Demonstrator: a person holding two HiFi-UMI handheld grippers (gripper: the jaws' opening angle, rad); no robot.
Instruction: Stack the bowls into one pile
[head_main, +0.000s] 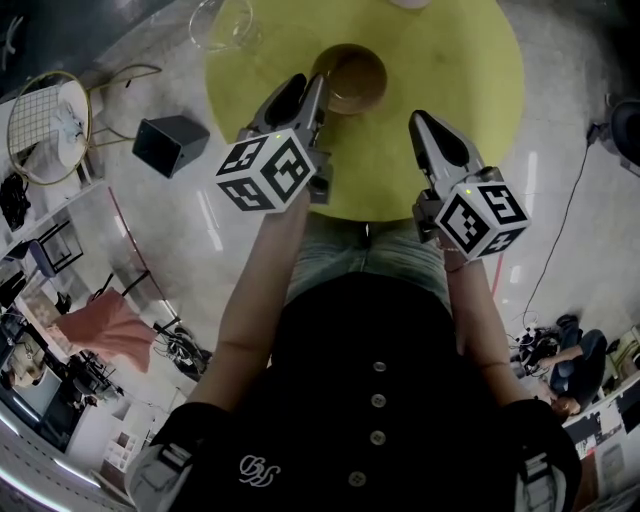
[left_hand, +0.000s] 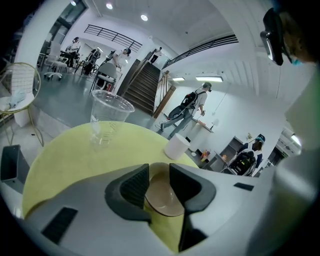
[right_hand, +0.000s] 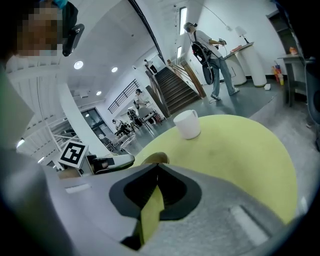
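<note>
A brown bowl (head_main: 352, 78) stands on the round yellow table (head_main: 450, 60), toward its far side. My left gripper (head_main: 311, 84) hovers at the bowl's left rim. In the left gripper view its jaws (left_hand: 159, 174) stand a little apart, so it is open, and the bowl (left_hand: 162, 199) shows through the gap beyond them. My right gripper (head_main: 419, 120) is over the table's near right part, apart from the bowl. Its jaws (right_hand: 157, 168) meet at the tips with nothing held. From the right gripper view only the bowl's rim (right_hand: 154, 159) peeks over the jaws.
A clear plastic cup (head_main: 224, 22) (left_hand: 107, 119) stands at the table's far left edge, and a white cup (left_hand: 178, 146) (right_hand: 187, 123) at the far edge. On the floor to the left are a black box (head_main: 170, 144) and a wire chair (head_main: 45, 125). People walk in the hall behind.
</note>
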